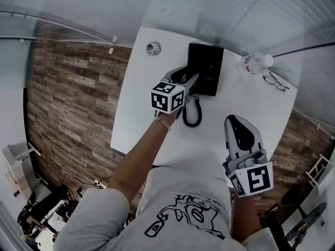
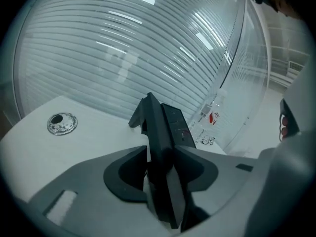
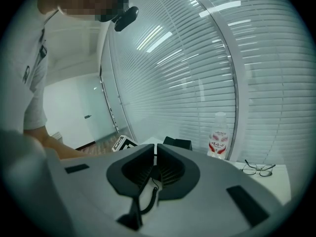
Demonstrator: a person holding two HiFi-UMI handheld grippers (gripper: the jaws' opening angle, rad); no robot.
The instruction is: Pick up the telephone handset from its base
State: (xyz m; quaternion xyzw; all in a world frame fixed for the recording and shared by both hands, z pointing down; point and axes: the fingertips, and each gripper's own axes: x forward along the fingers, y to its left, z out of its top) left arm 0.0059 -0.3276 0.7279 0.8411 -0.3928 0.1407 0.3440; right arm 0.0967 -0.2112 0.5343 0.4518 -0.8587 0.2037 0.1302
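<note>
Left tool point(image 1: 188, 81) is down over the telephone now, jaws spread wide and straddling the handset point(image 2: 159, 132). The handset lies between the pads, along the left side of the base point(image 1: 207, 61), towards the far middle of the worktop point(image 1: 141, 122). A thin sliver of light shows beside the left pad, so I read this as released, not clamped. The tool is lined up for the squeeze but not gripping.

The approach makes sense. The tool comes in from the near side, pointing along the handset's length, so the pads face its two long flanks. That's the narrow way across, and probably the surest place to pinch it.

The handset looks to be on its cradle, so the lift hasn't begun. The coiled cord point(image 1: 191, 113) loops out on the near side of the base, slack on the worktop. That should give some play once the handset rises.

Right tool point(image 1: 234, 123) hangs back at the near right. Its jaws are drawn together on nothing, well apart from the phone. My guess is it's being kept out of the way.

Counting up:
- Two tools.
- One base, one handset and one cord.
- One water bottle point(image 1: 255, 63) at the far right.
- One pair of glasses point(image 1: 276, 81) just beside the bottle.
- One round cable port point(image 1: 154, 48) set in the worktop at the far left.
</note>
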